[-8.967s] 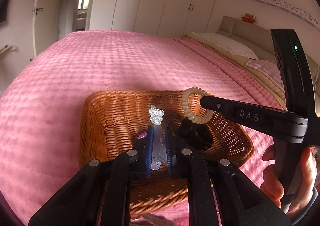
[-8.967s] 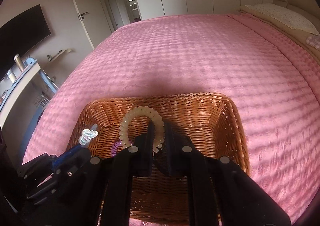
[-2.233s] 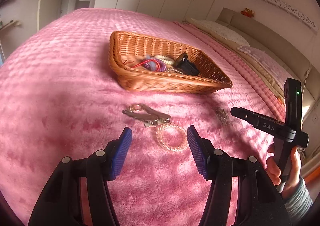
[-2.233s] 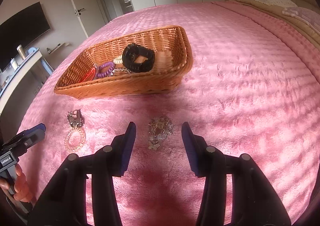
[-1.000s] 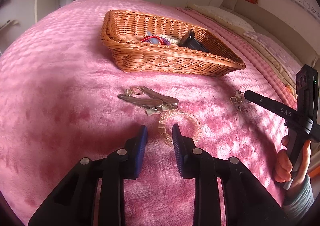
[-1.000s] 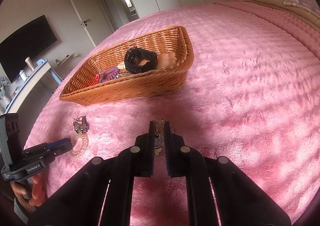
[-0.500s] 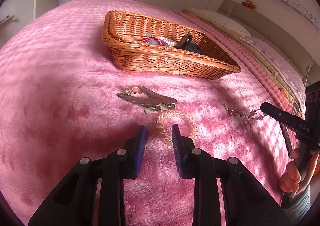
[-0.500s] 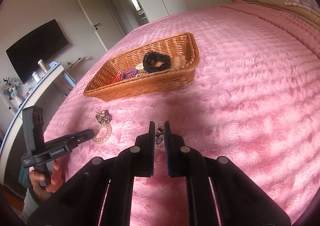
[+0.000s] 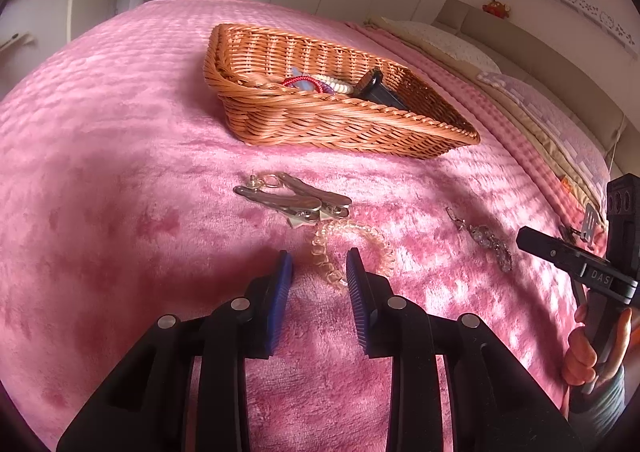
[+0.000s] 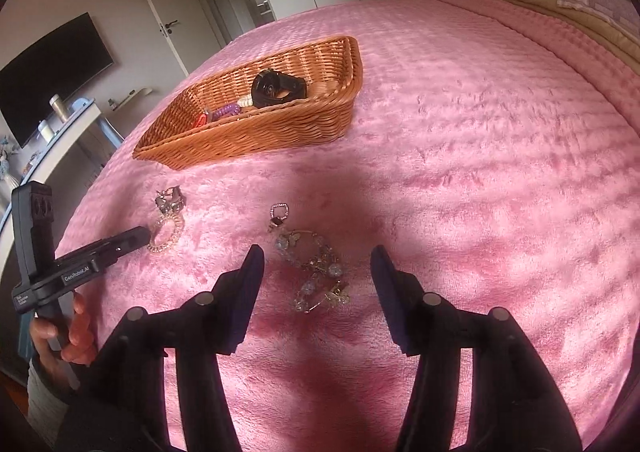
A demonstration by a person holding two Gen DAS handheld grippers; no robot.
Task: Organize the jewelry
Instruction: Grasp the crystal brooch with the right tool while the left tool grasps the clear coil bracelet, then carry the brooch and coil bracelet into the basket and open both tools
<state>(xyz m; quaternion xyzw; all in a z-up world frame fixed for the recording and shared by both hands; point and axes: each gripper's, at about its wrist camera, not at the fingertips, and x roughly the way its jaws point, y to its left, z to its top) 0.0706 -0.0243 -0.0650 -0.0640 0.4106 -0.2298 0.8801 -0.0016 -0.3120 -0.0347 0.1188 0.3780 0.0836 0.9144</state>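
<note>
While the wicker basket [image 9: 340, 124] sits on the pink bedspread [image 9: 120, 124], it holds a black watch [image 10: 278, 87], a purple coil hair tie [image 10: 226, 111], a red band [image 9: 298, 83] and a cream beaded bracelet [image 9: 334, 85]. Nearer than the basket lie two metal hair clips [image 9: 296, 202], and just beyond them from the basket a clear coil hair tie [image 9: 348, 248]. The left gripper [image 9: 319, 272] stands narrowly parted around that coil's near side; whether its pads touch it I cannot tell. The right gripper [image 10: 316, 272] has just been opening, its jaws now wide and apart from the beaded charm bracelet [image 10: 316, 272] lying between them on the bedspread, below the basket.
</note>
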